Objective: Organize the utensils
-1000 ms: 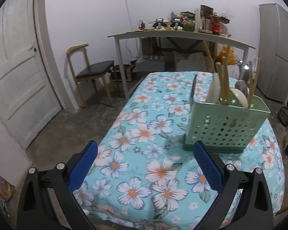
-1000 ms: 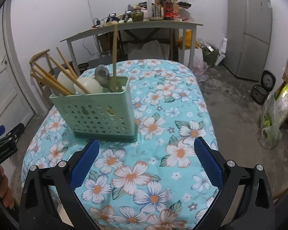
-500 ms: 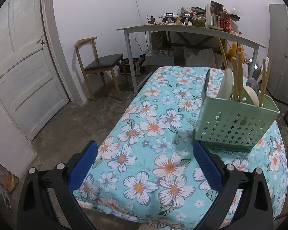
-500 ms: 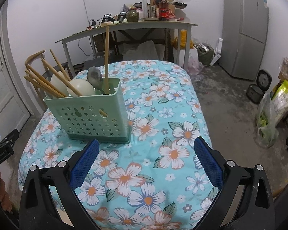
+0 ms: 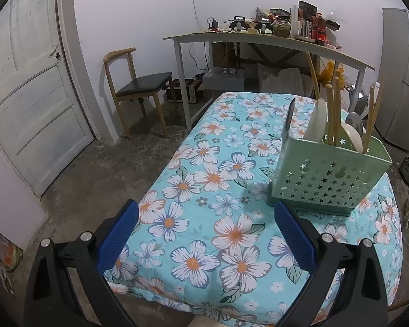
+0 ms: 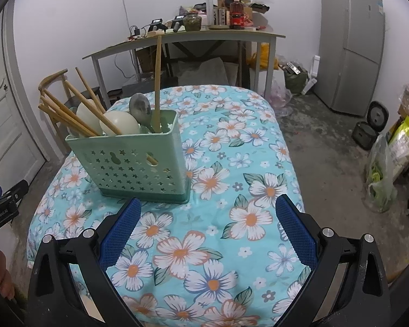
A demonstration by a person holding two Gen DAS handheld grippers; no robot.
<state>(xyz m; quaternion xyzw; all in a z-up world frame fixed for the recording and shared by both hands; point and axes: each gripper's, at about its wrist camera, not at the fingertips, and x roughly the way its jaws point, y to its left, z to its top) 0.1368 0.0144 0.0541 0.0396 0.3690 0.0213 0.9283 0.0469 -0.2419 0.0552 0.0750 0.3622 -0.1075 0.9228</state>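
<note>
A green perforated utensil basket (image 5: 327, 179) stands on the floral tablecloth (image 5: 218, 190); it also shows in the right wrist view (image 6: 139, 169). It holds wooden chopsticks (image 6: 76, 114), white spoons (image 6: 120, 125), a metal spoon (image 6: 140, 107), a wooden stick (image 6: 157, 81) and a dark knife (image 5: 289, 120). My left gripper (image 5: 204, 234) is open and empty, near the table's front edge, left of the basket. My right gripper (image 6: 208, 231) is open and empty, in front of the basket and to its right.
A grey desk (image 5: 259, 41) piled with clutter stands behind the table. A wooden chair (image 5: 139, 87) and a white door (image 5: 27, 95) are at the left. A grey fridge (image 6: 351, 46) and bags (image 6: 381, 179) are at the right.
Both grippers have drawn back from the basket and risen a little. The basket looks smaller and farther. Both stay open and empty.
</note>
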